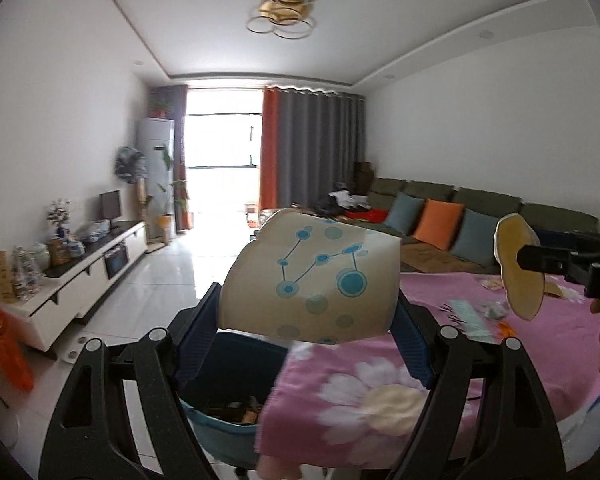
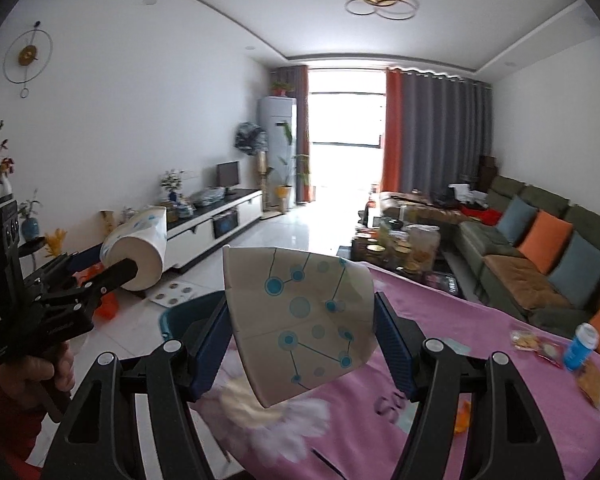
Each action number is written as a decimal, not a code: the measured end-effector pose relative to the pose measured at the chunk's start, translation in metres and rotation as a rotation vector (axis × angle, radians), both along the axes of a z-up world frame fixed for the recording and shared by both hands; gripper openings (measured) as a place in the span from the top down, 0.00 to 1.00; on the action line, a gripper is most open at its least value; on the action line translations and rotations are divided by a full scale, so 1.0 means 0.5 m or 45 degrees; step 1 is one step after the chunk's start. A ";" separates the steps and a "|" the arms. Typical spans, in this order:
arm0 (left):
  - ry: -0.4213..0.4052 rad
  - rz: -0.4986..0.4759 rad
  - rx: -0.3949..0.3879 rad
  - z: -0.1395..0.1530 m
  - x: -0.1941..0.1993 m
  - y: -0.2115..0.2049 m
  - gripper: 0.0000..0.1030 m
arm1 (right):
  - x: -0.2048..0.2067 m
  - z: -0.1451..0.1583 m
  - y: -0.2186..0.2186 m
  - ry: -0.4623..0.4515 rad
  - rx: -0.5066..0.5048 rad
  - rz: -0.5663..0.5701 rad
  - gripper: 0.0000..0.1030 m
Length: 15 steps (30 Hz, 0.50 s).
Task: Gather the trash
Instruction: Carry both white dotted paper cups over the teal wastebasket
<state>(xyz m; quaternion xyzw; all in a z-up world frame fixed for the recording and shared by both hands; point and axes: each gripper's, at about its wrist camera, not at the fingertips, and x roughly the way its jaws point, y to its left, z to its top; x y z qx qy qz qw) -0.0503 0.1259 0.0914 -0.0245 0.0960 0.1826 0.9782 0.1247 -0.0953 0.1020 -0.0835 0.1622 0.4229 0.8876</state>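
Both grippers are loaded right now, one squashed paper cup each. Going left to right: the left gripper (image 1: 310, 312) has its blue pads clamped on the left cup (image 1: 312, 276), a beige one printed with blue dots joined by lines like a constellation, no readable text on it. It's held up over the near left edge of the table (image 1: 480, 320), and right underneath, just off that edge, sits the blue trash bin (image 1: 228, 364) with some brown scraps visible inside. Left of the bin is open white tiled floor (image 1: 168, 276) running far back to the window, with the white TV cabinet (image 1: 80, 276) along the left wall, so plenty of free room on that side.

The right gripper (image 2: 300, 330) pinches the right cup (image 2: 300, 320), same dot pattern, crumpled flat-ish with fold creases, held above the pink floral tablecloth (image 2: 480, 344). From its camera the left gripper shows at the left with its cup's open mouth facing this way.

Further right on the cloth there's more litter near the far right edge: snack wrappers (image 2: 524, 340), a blue can (image 2: 580, 346) with white print too blurred to read, and an orange scrap (image 2: 462, 416). Some lettering on the cloth near the right pad is too smeared to make out. Right of the table is the green sofa (image 2: 540, 264) with its orange and blue cushions, close by.
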 end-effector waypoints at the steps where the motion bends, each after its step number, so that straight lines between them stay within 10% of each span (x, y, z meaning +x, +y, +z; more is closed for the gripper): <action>1: -0.004 0.020 0.002 0.005 -0.008 0.007 0.24 | -0.003 0.001 0.010 0.000 0.000 0.014 0.36; 15: -0.011 0.220 -0.003 0.043 -0.060 0.111 0.24 | 0.008 0.011 0.156 0.020 -0.027 0.221 0.35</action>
